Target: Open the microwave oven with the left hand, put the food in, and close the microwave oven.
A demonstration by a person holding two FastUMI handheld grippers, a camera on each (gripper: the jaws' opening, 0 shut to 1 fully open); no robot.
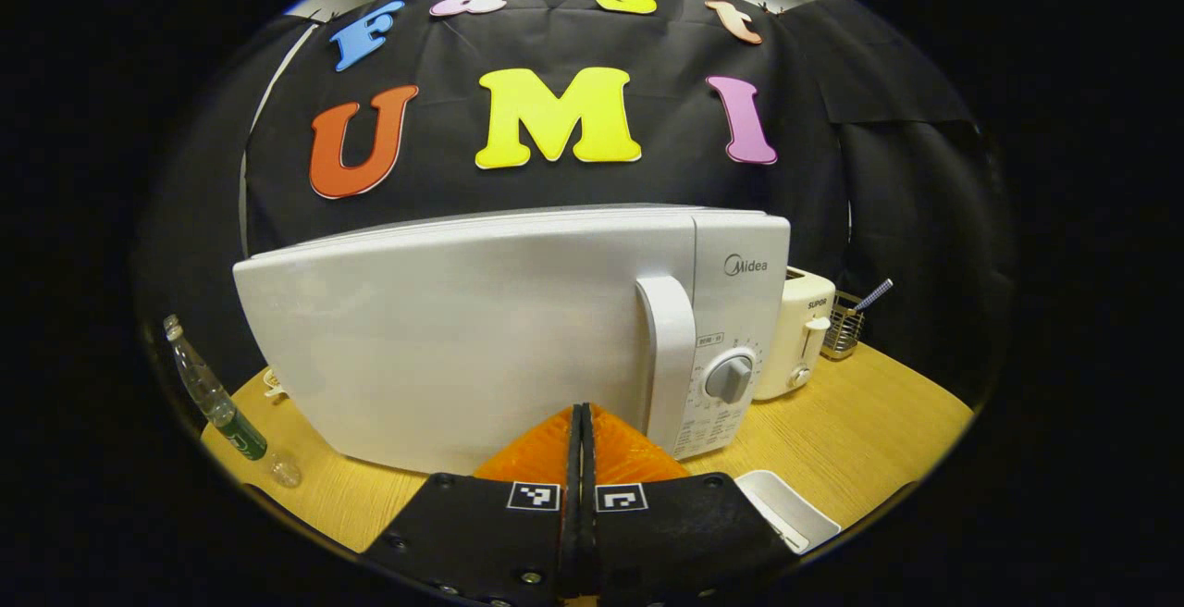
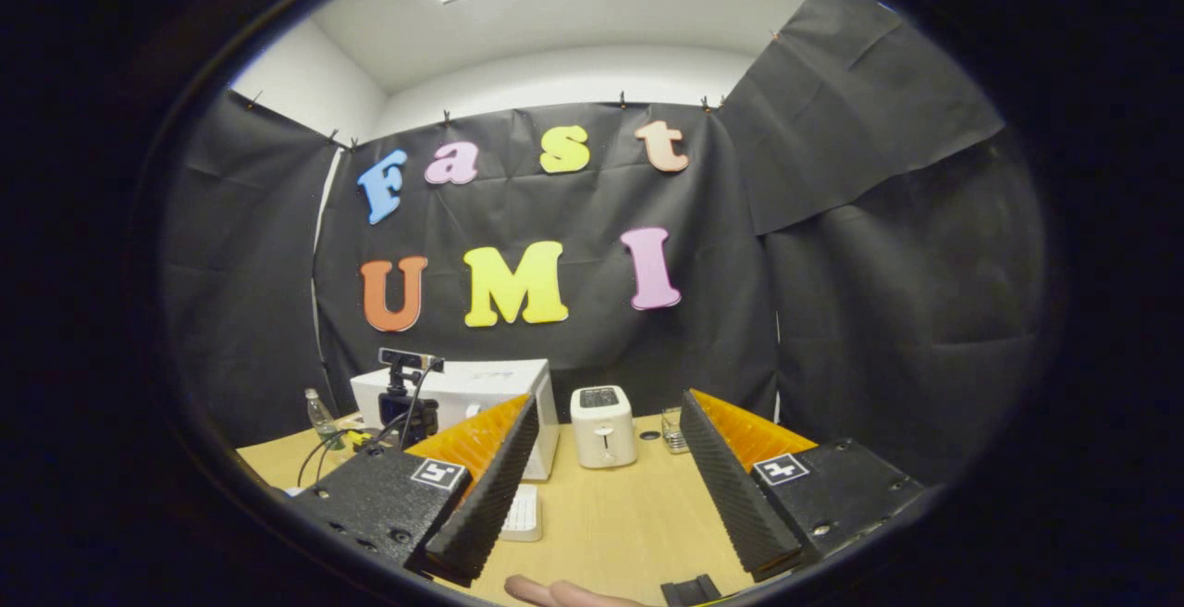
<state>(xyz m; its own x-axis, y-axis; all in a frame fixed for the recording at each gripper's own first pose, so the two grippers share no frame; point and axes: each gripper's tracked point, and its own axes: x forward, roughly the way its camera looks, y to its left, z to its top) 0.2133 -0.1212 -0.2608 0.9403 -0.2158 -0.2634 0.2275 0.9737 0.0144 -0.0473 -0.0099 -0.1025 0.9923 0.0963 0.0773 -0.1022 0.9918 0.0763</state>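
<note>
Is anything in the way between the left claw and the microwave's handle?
Nothing visible is. In the left gripper view the shut left claw points at the closed microwave door, and the handle stands just to its right with only open air between them.

Tray [image 1: 786,507] cut off by the left gripper [image 1: 581,422], microwave's [image 1: 481,339] near base hidden behind it, dial [image 1: 729,378] markings too small.

Cream toaster [image 1: 794,334] on the wooden table [image 1: 860,431], at 3 o'clock in the left gripper view, with a wire basket [image 1: 843,329] just beyond it. Clear bottle with green label [image 1: 215,391] at 8 o'clock, tilted. In the right gripper view, small glass [image 2: 673,429] beside the toaster, near 6 o'clock.
</note>
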